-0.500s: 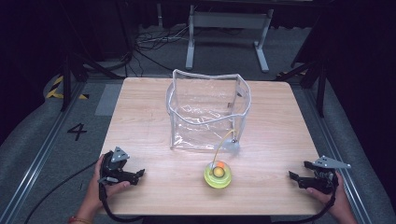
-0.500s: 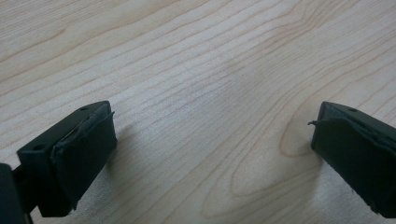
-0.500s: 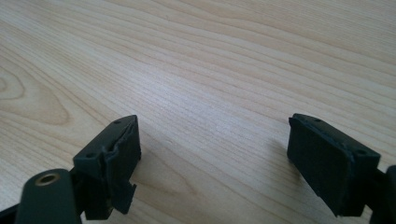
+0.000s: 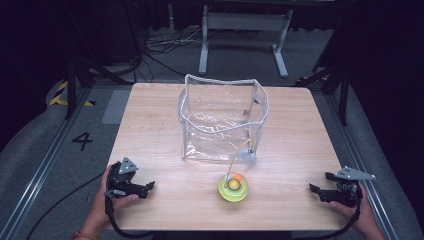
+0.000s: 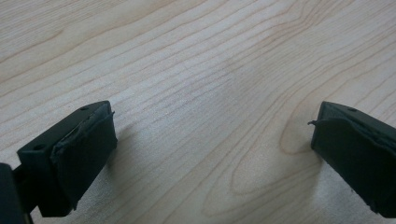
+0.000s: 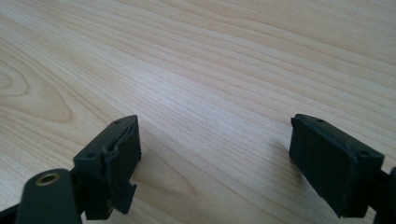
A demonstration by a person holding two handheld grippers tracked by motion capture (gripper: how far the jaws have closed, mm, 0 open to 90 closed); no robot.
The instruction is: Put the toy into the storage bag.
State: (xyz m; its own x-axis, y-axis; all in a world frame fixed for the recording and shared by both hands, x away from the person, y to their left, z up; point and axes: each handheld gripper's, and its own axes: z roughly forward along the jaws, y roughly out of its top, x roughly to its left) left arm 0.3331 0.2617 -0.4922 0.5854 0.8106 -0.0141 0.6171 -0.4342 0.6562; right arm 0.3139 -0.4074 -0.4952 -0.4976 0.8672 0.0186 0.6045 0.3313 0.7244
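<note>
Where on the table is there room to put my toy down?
The table is bare left of the clear bag and right of it, up to both edges. It is crowded in the middle front, where the yellow yo-yo sits near the bag's bottom corner.

Pale wooden table (image 4: 150,125) with fine grain lines and a smooth matt finish. At the centre of the frame, a clear glossy plastic bag (image 4: 222,122) with a pale edge trim. Below it, a shiny translucent yellow-green plastic toy (image 4: 233,188). In the gripper views, matt black jaws with slightly rough, frayed pads (image 5: 86,158).
</note>
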